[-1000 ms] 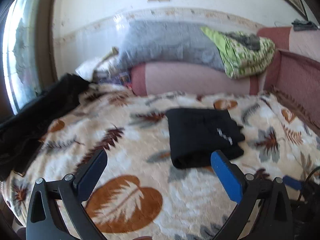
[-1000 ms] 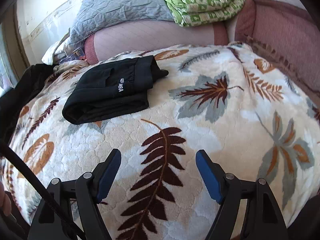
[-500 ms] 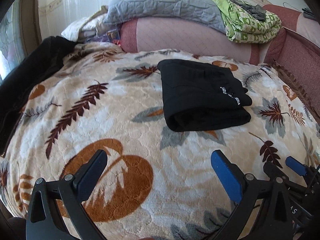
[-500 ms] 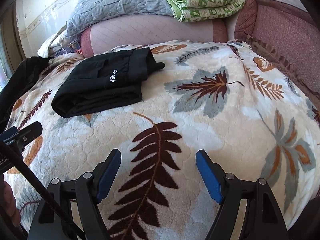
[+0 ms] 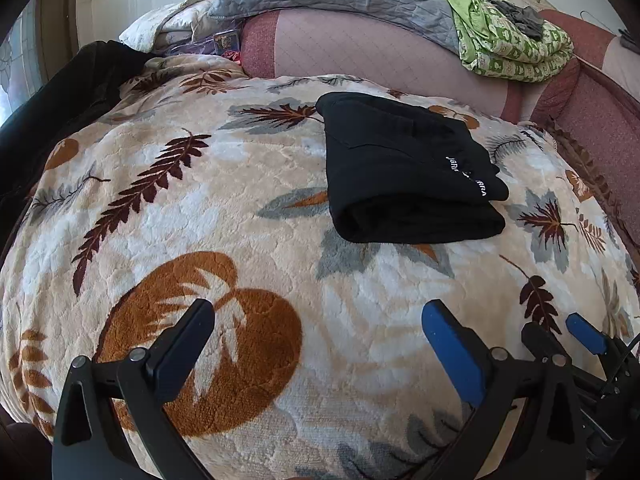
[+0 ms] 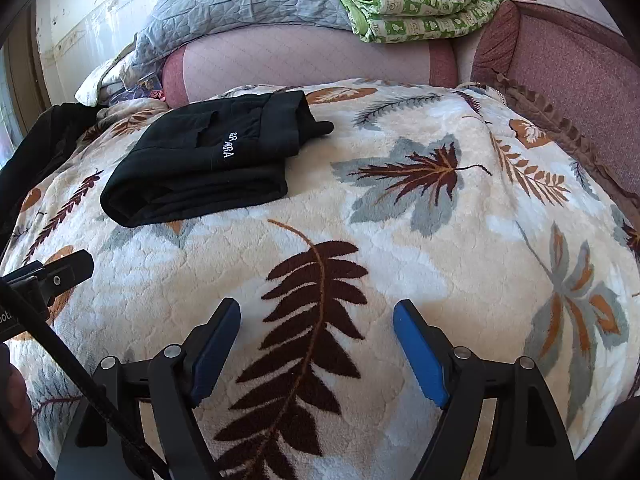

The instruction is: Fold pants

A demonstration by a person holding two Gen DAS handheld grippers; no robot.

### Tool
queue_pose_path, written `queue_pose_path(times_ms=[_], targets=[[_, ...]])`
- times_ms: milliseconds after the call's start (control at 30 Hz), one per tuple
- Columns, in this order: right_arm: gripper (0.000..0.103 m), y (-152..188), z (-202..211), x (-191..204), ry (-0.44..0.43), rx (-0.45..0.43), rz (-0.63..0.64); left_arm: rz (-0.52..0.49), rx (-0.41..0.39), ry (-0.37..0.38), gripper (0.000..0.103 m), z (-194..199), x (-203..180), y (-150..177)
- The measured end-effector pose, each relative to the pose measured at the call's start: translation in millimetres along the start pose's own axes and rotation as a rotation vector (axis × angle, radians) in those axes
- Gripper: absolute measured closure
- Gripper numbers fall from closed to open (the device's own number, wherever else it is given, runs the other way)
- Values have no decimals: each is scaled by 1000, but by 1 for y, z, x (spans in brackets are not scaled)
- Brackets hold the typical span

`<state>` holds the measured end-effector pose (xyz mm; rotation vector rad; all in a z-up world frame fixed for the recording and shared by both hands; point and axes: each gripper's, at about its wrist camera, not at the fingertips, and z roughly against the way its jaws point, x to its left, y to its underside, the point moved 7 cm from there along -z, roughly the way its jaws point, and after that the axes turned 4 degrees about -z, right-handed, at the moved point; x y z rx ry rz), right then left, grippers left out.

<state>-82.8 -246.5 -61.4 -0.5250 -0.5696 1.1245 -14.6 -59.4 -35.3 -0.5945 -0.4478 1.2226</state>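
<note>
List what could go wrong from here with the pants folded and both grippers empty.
1. The pants lie folded, but a corner sticks out past the top layer; a nudge might undo the fold.
2. The blanket is plush and bulges, so the bundle could slump or slide.
3. The left gripper and right gripper hang close together, jaws open, with a cable between them; it might snag.

Folded pants (image 5: 404,172) lie on the blanket (image 5: 240,216) at my left gripper's (image 5: 316,336) 1 o'clock; 2 quilts (image 5: 508,40) stacked behind at 12.
</note>
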Motion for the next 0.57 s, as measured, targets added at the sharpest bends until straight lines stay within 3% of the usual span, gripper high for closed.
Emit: queue_pose_path(times_ms=[567], targets=[[18, 0, -1, 6, -3, 22, 24, 8, 10, 40, 0, 5, -3, 2]])
